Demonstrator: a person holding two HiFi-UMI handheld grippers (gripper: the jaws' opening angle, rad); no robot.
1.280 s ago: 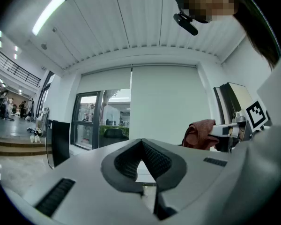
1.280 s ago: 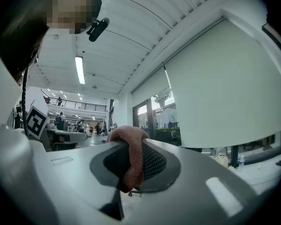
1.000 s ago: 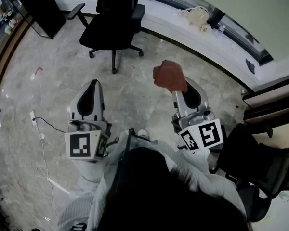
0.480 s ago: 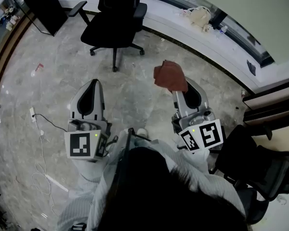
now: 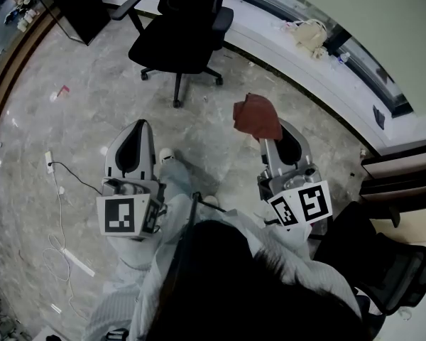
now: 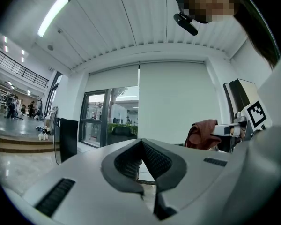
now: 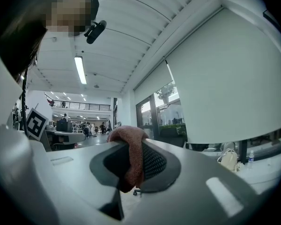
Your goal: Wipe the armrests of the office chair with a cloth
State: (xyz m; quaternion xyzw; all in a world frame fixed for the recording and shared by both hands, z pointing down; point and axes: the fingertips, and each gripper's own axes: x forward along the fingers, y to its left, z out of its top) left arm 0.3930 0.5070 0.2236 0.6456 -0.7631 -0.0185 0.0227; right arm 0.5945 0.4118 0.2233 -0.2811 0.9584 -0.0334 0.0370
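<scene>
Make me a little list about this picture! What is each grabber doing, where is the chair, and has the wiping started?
Left gripper: fingers shut, nothing between them
Right gripper: fingers shut on the cloth
Cloth: reddish-brown, bunched up, sticking out past the right gripper's tip
Office chair: black, standing ahead of the person, apart from both grippers
Floor: pale marble
Wiping: not started yet, the cloth touches no armrest
</scene>
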